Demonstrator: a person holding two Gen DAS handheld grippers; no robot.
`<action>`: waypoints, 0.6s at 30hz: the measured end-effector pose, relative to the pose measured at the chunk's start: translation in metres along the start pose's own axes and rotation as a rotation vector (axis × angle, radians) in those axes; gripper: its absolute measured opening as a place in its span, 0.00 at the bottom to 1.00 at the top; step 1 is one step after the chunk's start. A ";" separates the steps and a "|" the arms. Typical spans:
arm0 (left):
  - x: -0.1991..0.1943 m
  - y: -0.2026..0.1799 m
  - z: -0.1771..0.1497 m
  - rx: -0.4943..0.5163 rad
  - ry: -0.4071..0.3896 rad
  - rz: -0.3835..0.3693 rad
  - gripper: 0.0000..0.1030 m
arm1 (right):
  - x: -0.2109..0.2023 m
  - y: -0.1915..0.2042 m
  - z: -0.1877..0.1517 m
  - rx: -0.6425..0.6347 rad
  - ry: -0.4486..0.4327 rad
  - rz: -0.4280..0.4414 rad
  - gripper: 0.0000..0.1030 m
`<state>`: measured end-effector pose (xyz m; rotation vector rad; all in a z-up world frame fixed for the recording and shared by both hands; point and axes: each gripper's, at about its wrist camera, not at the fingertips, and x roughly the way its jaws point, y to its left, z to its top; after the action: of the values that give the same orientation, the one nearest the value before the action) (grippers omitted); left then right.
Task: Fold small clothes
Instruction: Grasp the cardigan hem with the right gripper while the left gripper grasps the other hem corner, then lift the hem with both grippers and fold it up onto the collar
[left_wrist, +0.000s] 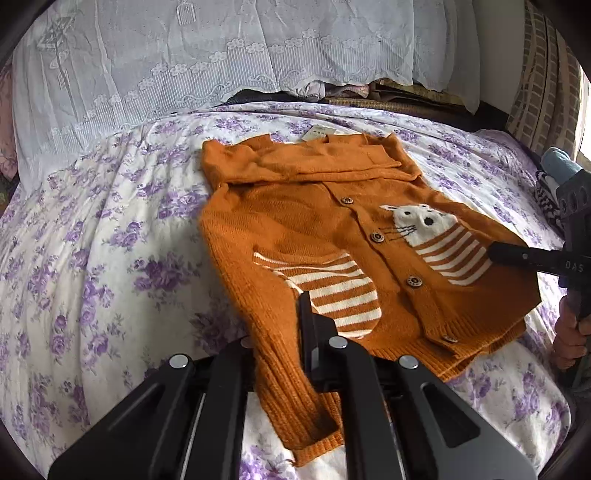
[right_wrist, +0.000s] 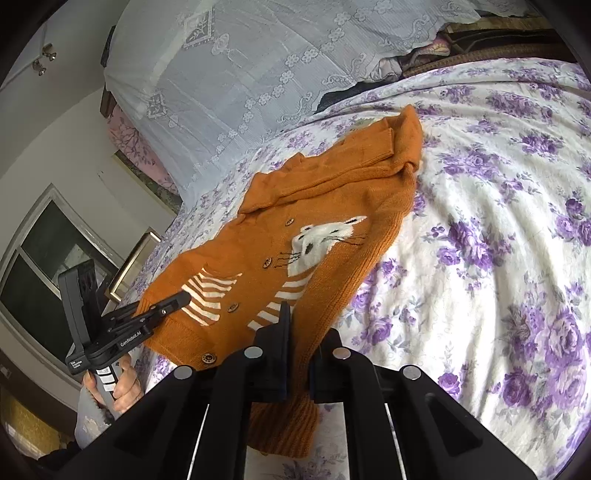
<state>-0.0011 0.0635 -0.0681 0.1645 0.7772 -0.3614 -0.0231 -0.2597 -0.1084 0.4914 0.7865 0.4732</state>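
Nearest the person, both tongs were clamped on the bottom of a small orange knitted cardigan (left_wrist: 303, 229). The left tongs (left_wrist: 308, 332) had their fingers pressed together on the hem below the striped patch, with a ribbed band of knit hanging from them. The right tongs (right_wrist: 286, 332) were likewise pinched shut on the hem on the cat's side, a ribbed strip drooping beneath the grip.

The cardigan lay front up on the bed (left_wrist: 92, 240), about midway across its purple-flowered sheet, its hem towards the near edge and its collar towards the far edge. Its wooden buttons (left_wrist: 376, 236) were fastened, a white cat face (left_wrist: 419, 221) sat above cream stripes, and both sleeves appeared already folded across the shoulders.

By my judgement the step in hand was the lengthwise fold: bottom edge gripped at two points, ready to be carried up. The next move would call for raising both tongs together, keeping the hem taut and level, and laying it over the folded sleeves near the collar without dragging the body along the sheet.

Writing: "DAS" on the right device (left_wrist: 574, 266), "GenRoboT.AI" on the left device (right_wrist: 131, 338); a smaller label there was unreadable. A paper tag (left_wrist: 314, 133) at the collar was too small to read. Beyond, a white lace cloth (left_wrist: 221, 55) hung at the far edge.
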 end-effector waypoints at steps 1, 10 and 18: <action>0.001 0.001 0.000 -0.001 0.001 0.002 0.06 | 0.003 -0.002 -0.001 0.006 0.020 -0.001 0.08; 0.002 -0.001 -0.001 -0.007 0.004 0.007 0.06 | 0.020 -0.004 -0.011 0.024 0.108 -0.023 0.44; 0.001 -0.003 -0.001 0.007 -0.007 0.029 0.06 | 0.015 0.000 -0.013 0.007 0.060 -0.023 0.09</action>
<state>-0.0020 0.0606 -0.0698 0.1807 0.7659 -0.3370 -0.0233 -0.2479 -0.1245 0.4759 0.8511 0.4654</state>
